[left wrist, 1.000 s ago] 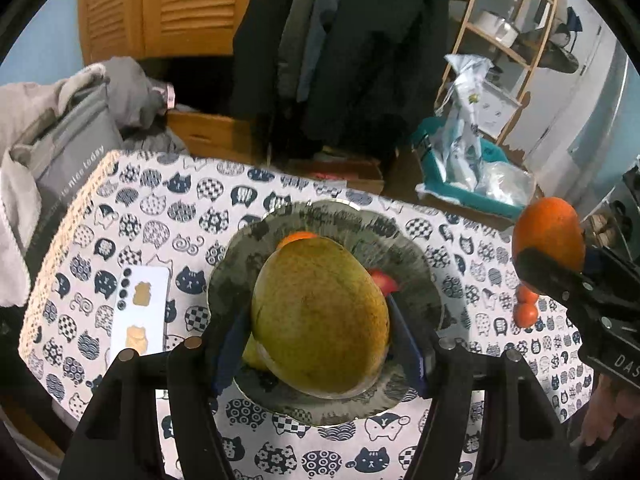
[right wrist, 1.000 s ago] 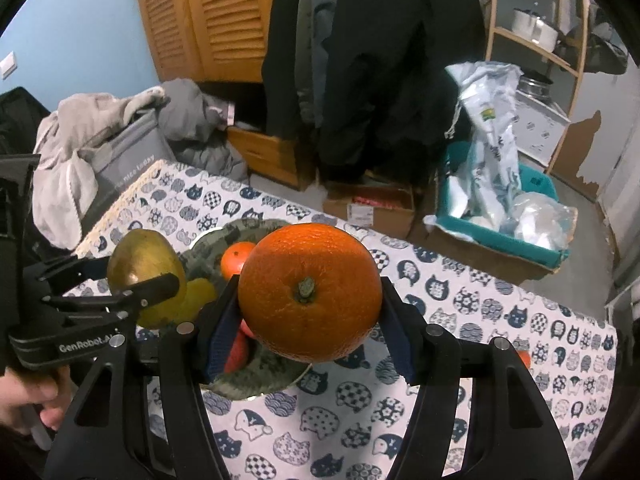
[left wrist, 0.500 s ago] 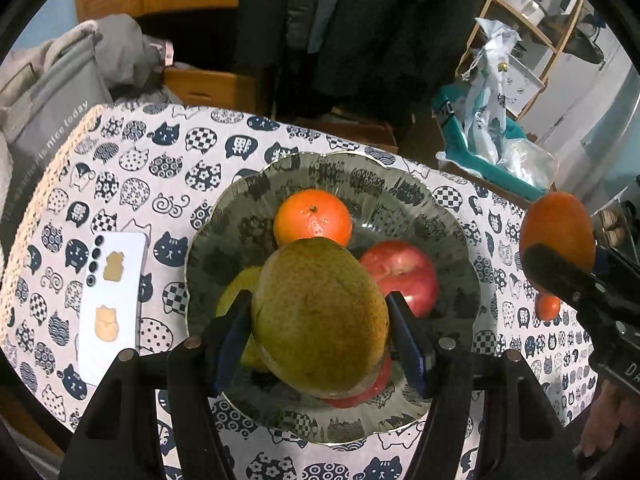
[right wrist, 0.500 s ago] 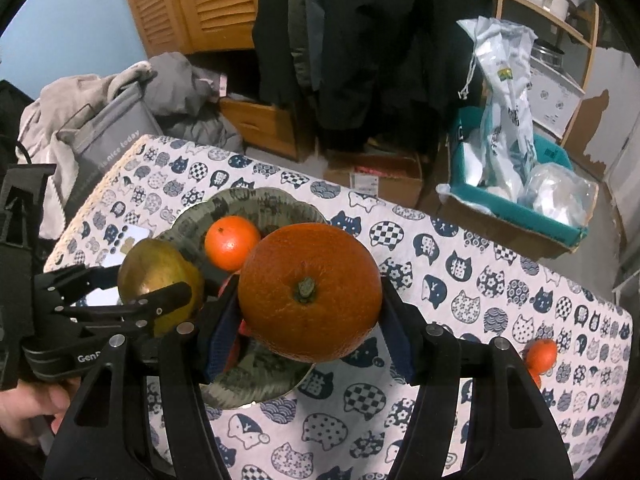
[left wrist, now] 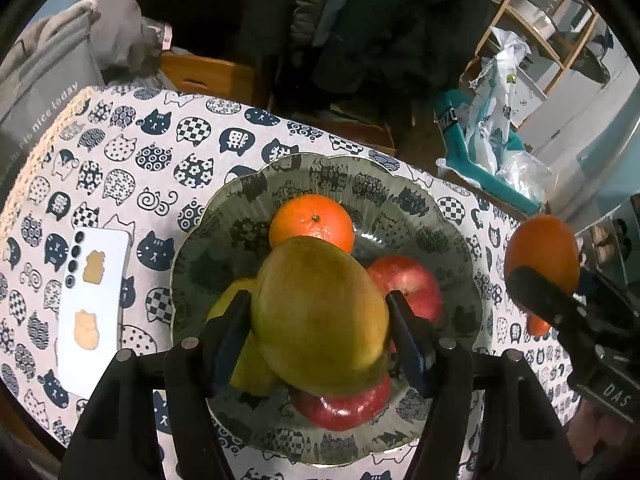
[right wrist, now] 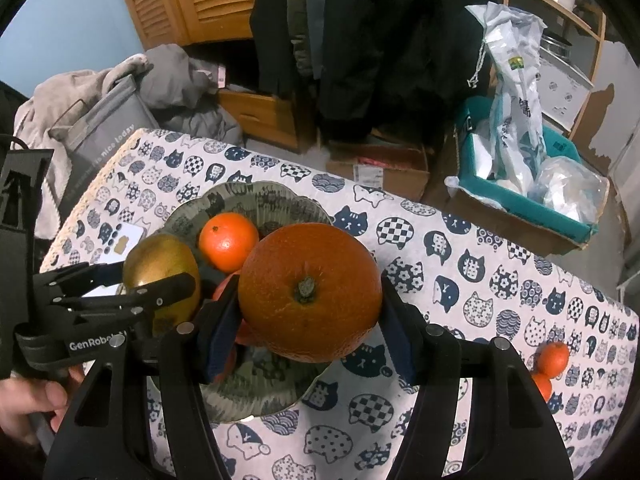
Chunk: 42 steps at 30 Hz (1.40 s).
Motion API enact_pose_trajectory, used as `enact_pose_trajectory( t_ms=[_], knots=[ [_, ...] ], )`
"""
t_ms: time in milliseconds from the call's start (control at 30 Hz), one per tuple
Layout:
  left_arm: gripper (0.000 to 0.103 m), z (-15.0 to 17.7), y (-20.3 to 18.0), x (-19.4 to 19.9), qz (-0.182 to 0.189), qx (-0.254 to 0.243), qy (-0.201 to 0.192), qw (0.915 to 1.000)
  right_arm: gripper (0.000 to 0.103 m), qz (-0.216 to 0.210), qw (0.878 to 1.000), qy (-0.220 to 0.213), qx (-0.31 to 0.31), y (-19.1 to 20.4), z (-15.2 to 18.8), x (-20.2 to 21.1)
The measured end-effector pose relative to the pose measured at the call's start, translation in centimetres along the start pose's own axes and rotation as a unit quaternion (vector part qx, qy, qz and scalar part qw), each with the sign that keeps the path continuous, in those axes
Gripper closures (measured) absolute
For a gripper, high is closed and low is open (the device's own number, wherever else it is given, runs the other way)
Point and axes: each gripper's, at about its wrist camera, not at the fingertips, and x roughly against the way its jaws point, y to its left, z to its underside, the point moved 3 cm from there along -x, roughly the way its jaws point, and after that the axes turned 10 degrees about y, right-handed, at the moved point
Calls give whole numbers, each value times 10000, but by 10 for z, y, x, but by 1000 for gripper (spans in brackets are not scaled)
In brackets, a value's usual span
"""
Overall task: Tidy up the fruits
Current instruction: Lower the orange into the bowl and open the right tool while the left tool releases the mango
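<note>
Lit from overhead, indoor and fairly soft — brightest on the patterned worktop [left wrist: 120,168], dim toward the dark coats [right wrist: 360,40] behind. Heavy fisheye bending in both views, with black vignette corners. Soft sheen on the orange [right wrist: 310,292] and on the pear [left wrist: 320,320]; faint glare on the glassy plate [left wrist: 420,216]. Short shadows under the fruit. Slight motion smear along the pear's lower edge — background grainy and soft.
</note>
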Motion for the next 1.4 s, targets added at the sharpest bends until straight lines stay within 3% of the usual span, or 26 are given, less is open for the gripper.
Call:
enact_pose_trajectory(
  t_ms=[200, 367, 700, 1400],
  knots=[
    [30, -4, -2, -1, 90, -56, 19, 9999, 38, -8, 10000, 63, 2, 0, -2, -8],
    [19, -3, -5, 9, -4, -141, -112, 9998, 38, -60, 9999, 123, -19, 0, -8, -15],
    [19, -6, 29, 33, -316, 329, -512, 9976, 38, -85, 9996, 268, 72, 6, -27, -37],
    [19, -1, 80, 33, -711, 824, -513, 9927, 36, 47, 9960, 760, 469, 36, -47, -85]
  ],
)
